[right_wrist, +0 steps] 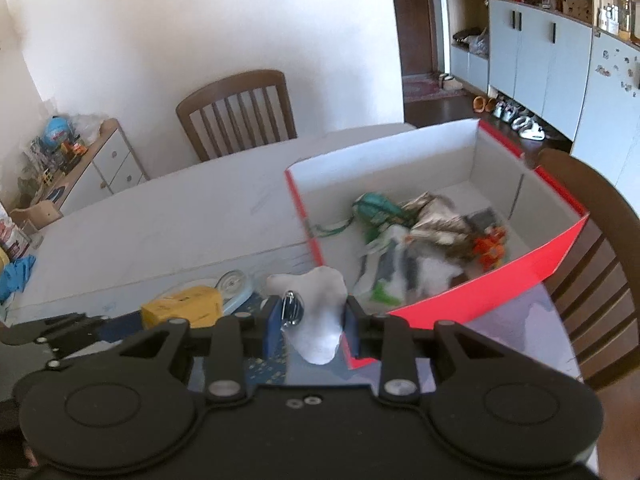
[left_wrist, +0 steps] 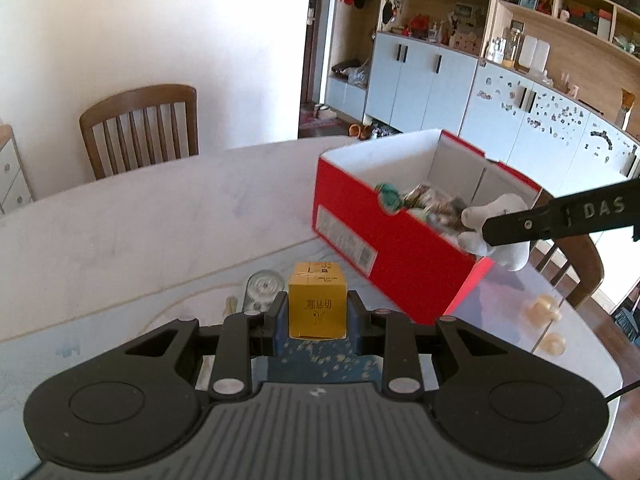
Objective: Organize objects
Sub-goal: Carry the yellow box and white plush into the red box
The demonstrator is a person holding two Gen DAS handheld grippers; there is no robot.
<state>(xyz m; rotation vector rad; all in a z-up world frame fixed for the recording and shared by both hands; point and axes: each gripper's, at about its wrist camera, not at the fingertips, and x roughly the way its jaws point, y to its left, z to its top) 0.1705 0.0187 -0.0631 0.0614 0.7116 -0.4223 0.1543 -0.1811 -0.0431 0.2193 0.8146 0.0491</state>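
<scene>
A small yellow carton and a white tooth-shaped toy are held up beside the open red box.

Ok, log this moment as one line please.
left gripper: shut on yellow carton | right gripper: shut on white plush toy | red box: open, partly filled

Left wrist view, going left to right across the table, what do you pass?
Clear tape dispenser → yellow box held in the left gripper → red box → white toy in the right gripper.
</scene>
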